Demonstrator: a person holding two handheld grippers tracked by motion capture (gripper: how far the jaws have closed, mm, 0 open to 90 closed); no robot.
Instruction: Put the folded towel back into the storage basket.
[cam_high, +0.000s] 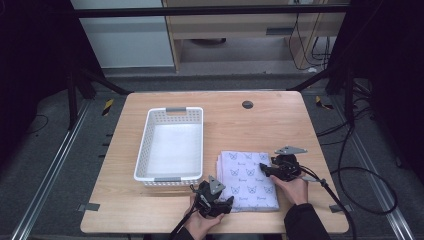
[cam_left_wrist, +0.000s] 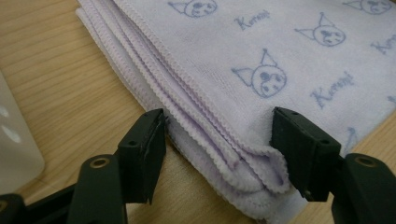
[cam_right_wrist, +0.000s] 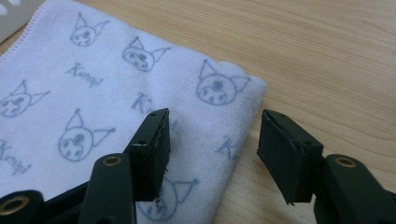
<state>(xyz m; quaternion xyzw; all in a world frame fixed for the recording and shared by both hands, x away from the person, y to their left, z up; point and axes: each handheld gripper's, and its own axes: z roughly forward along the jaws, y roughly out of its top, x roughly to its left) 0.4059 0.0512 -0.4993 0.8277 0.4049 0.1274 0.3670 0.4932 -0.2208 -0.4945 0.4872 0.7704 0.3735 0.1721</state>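
A folded lilac towel (cam_high: 247, 180) printed with small cat faces lies flat on the wooden table, near the front right. My left gripper (cam_high: 227, 202) is at the towel's near left corner. In the left gripper view its jaws stand open (cam_left_wrist: 219, 128) on either side of the stacked hemmed edges of the towel (cam_left_wrist: 280, 56). My right gripper (cam_high: 265, 169) is at the towel's right side. In the right gripper view it is open (cam_right_wrist: 212, 130), with one jaw above the towel (cam_right_wrist: 93, 93) and the other past the folded edge, over bare wood.
An empty white plastic basket (cam_high: 142, 150) stands left of the towel; its wall shows in the left gripper view (cam_left_wrist: 14, 140). A round grommet (cam_high: 247, 104) sits near the table's far edge. Cables trail off to the right.
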